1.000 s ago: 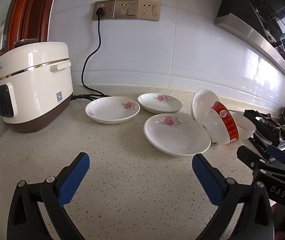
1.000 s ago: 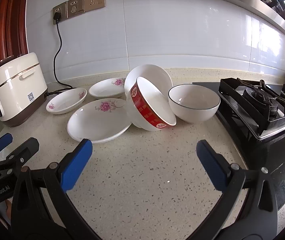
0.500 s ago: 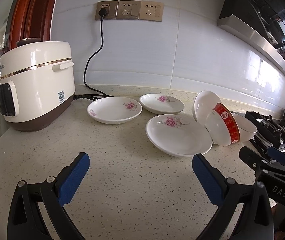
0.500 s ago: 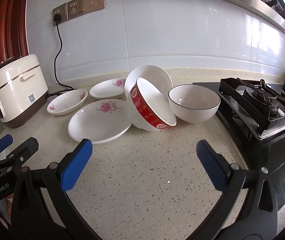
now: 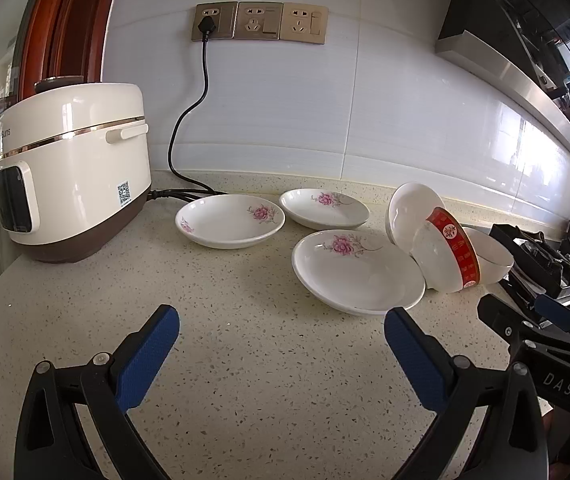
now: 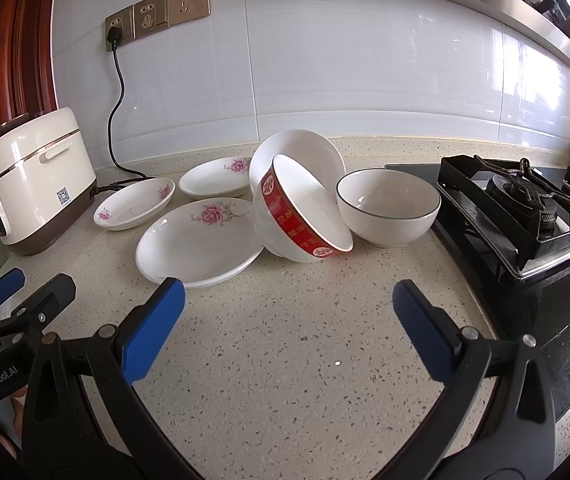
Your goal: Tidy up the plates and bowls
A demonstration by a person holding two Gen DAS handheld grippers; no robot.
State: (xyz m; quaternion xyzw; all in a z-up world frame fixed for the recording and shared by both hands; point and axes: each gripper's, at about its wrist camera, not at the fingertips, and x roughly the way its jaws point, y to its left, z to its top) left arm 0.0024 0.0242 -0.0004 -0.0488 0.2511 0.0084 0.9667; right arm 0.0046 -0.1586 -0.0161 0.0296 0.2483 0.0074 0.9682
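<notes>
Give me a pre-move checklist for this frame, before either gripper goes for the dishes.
1. Left gripper jaws open, empty: ok.
2. Right gripper jaws open, empty: ok.
3. Three floral plates flat, unstacked, reachable: ok.
4. Red-banded bowl stable: not ok, tilted, leaning on the white bowl behind it.
5. Grey-rimmed bowl upright: ok.
6. Bowls clear of the stove: cannot tell.

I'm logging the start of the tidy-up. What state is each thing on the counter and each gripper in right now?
Left gripper: open, empty.
Right gripper: open, empty.
Three floral plates: face up, unstacked, empty.
Red-banded bowl: tipped on its side.
Plain white bowl: tipped, behind it.
Dark-rimmed bowl: upright, empty.
Rice cooker: lid closed.
Plug: in the socket.
</notes>
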